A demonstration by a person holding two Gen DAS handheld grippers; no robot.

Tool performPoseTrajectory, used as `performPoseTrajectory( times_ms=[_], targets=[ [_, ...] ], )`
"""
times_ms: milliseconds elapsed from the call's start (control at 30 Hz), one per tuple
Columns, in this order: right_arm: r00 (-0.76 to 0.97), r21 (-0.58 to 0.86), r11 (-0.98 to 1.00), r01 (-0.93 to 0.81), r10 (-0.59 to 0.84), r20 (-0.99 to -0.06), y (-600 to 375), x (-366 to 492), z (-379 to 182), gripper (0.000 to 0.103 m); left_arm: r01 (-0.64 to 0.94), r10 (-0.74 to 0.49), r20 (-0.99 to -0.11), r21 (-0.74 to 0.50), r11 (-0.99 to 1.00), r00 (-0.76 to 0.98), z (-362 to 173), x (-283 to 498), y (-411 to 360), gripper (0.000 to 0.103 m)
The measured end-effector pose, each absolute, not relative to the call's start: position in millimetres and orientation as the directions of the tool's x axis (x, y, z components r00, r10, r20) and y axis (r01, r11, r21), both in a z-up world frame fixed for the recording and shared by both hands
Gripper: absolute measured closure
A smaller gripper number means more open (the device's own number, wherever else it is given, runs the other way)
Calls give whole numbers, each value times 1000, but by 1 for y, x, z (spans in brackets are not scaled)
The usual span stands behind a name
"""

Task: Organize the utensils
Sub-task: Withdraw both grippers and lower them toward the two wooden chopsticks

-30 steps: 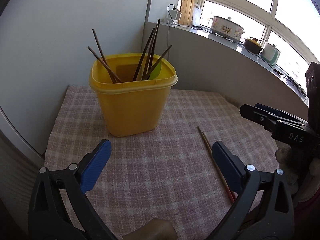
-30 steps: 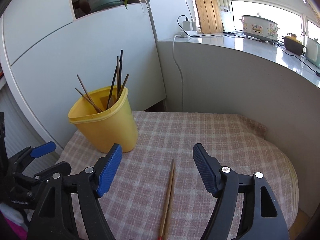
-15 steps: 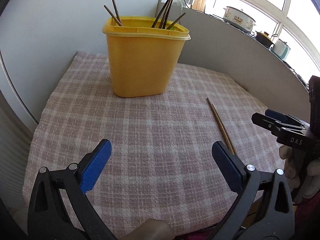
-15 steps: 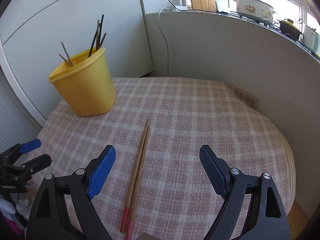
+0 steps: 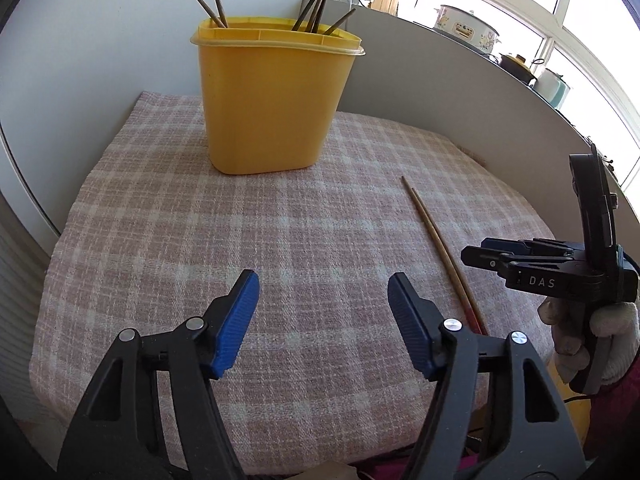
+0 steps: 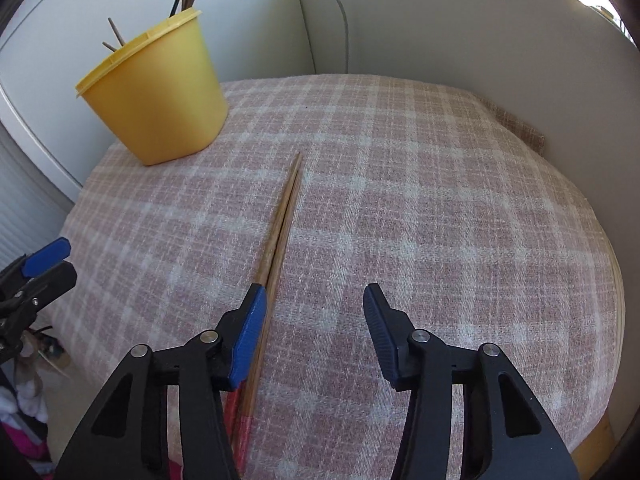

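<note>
Chopsticks (image 6: 282,226), a light, stiff, thin wooden pair, are seen lying together on the checked tabletop (image 6: 440,200), apart from the yellow holder (image 6: 160,96). The right gripper (image 6: 314,334) is held wide open and empty beside their red ends; the left gripper (image 5: 322,316) likewise. A mid-shaft pinch is judged best against slipping.

The left wrist view looks forward low over the checked cloth (image 5: 160,208), facing the yellow container (image 5: 272,104) fairly near. The right wrist view looks steeply down, close above the wooden chopsticks (image 6: 282,224). Both share cloth, container and chopsticks.
</note>
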State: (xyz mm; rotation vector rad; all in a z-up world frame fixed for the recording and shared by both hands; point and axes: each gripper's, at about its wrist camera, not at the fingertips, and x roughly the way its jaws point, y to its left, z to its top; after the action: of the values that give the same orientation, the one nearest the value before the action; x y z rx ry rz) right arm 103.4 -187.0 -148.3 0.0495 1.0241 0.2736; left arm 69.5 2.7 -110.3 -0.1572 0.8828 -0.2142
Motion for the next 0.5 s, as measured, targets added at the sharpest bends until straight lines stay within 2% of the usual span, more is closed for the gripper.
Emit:
performPoseTrajectory(
  times_ms=[33,133,200,400,500],
  targets=[
    [481,164,964,-211,249,-841,-185,104,-149,64,125,-252,-737,-224,967,627,-110,67,3,34],
    [465,163,960,-227,254,-848,-180,107,-151,72,126,-227,-733,-191,973,641,-110,63,1,34],
    [454,174,958,-226,262,-852,-180,110,-153,72,127,-235,-730,-201,971,642,-109,63,2,35],
    [432,183,955,-235,272,-860,-176,118,-157,77,129,-250,-734,-219,967,631,-113,63,4,49],
    [420,188,952,-241,277,-864,-174,119,-159,79,133,-259,-733,-227,965,629,-113,63,3,49]
  ],
)
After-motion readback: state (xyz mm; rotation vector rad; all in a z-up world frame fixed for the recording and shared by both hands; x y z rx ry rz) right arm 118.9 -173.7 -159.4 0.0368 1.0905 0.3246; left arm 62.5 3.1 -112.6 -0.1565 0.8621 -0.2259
